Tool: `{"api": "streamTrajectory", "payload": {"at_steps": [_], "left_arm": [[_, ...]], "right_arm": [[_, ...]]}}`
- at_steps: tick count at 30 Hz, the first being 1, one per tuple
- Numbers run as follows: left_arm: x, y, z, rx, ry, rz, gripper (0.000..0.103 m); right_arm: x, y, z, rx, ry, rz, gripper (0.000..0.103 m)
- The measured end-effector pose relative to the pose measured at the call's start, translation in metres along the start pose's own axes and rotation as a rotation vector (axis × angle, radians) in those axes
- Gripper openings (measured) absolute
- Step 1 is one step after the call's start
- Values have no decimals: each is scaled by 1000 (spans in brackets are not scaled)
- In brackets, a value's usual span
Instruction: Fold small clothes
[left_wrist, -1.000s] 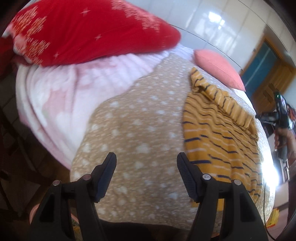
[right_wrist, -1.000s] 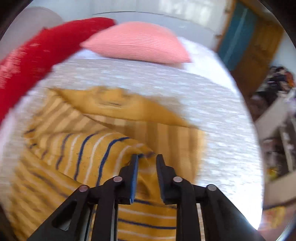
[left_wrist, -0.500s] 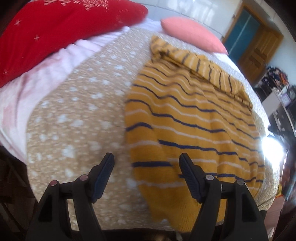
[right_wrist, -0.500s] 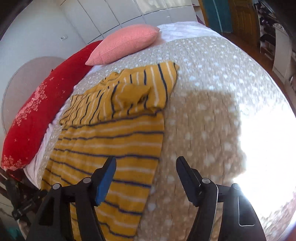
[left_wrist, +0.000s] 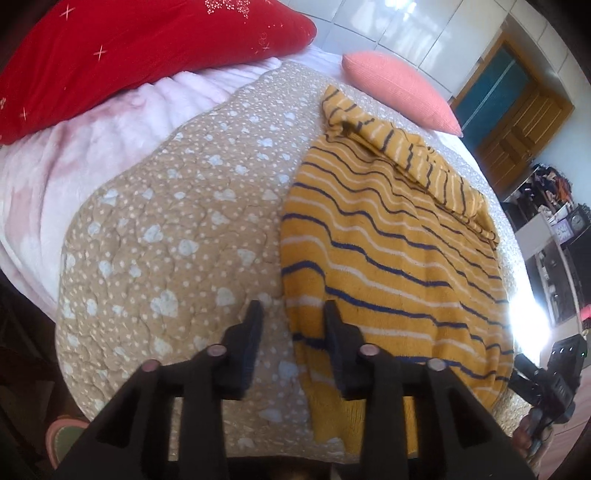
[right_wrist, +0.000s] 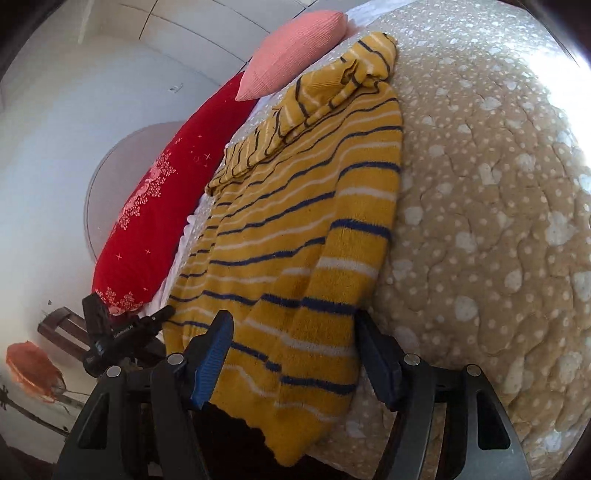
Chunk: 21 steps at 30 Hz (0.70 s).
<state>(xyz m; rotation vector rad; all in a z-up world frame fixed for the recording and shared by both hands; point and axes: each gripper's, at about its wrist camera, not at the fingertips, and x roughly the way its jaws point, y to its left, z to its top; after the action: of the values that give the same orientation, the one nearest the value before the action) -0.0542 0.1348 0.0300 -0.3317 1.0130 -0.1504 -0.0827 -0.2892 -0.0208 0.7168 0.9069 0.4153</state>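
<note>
A yellow sweater (left_wrist: 391, 251) with navy and white stripes lies spread on the tan dotted quilt (left_wrist: 166, 229), with its top part folded over at the far end. My left gripper (left_wrist: 293, 321) is open, with its jaws on either side of the sweater's near left edge. In the right wrist view the sweater (right_wrist: 295, 229) hangs over the bed's near edge. My right gripper (right_wrist: 295, 332) is open wide, with the sweater's near hem between its jaws. Each gripper shows in the other's view, the right one (left_wrist: 554, 373) and the left one (right_wrist: 118, 332).
A red pillow (left_wrist: 129, 48) and a pink pillow (left_wrist: 399, 88) lie at the head of the bed. A pale pink blanket (left_wrist: 74, 155) lies left of the quilt. A wooden door (left_wrist: 517, 122) and cluttered shelves (left_wrist: 554, 221) stand at the right. A wooden chair (right_wrist: 62, 328) stands beside the bed.
The right gripper let go of the sweater, opened wide and came down to its near hem. The left gripper narrowed and moved onto the sweater's near left edge.
</note>
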Motion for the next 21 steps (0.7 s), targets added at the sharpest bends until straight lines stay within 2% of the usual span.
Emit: {"api": "streamTrajectory", "payload": {"at_steps": [4, 6, 9, 12, 13, 14, 15, 16, 17, 19, 21], "left_arm": [[4, -7, -15, 16, 28, -104, 53], [6, -15, -23, 32, 32, -153, 70], [9, -31, -34, 67, 44, -228, 80], [15, -42, -40, 98, 43, -220, 82], [17, -43, -39, 101, 48, -205, 82], [19, -46, -37, 97, 59, -164, 74], [18, -47, -36, 90, 55, -112, 46], [18, -46, -33, 90, 52, -81, 24], [16, -44, -28, 80, 63, -78, 9], [10, -38, -23, 20, 62, -124, 9], [-5, -40, -26, 26, 27, -130, 8]], "right_arm": [[5, 4, -12, 21, 15, 86, 72], [9, 4, -21, 35, 14, 106, 72], [12, 6, -34, 62, 15, 151, 72], [16, 11, -39, 65, -2, 136, 71], [17, 13, -40, 63, -10, 123, 64], [19, 13, -41, 65, -16, 96, 57], [21, 14, -42, 69, -16, 58, 34], [22, 13, -43, 72, -14, 16, 12], [23, 11, -41, 83, -9, 14, 12], [19, 4, -40, 130, -15, 66, 11], [8, 7, -42, 123, -38, 87, 10]]}}
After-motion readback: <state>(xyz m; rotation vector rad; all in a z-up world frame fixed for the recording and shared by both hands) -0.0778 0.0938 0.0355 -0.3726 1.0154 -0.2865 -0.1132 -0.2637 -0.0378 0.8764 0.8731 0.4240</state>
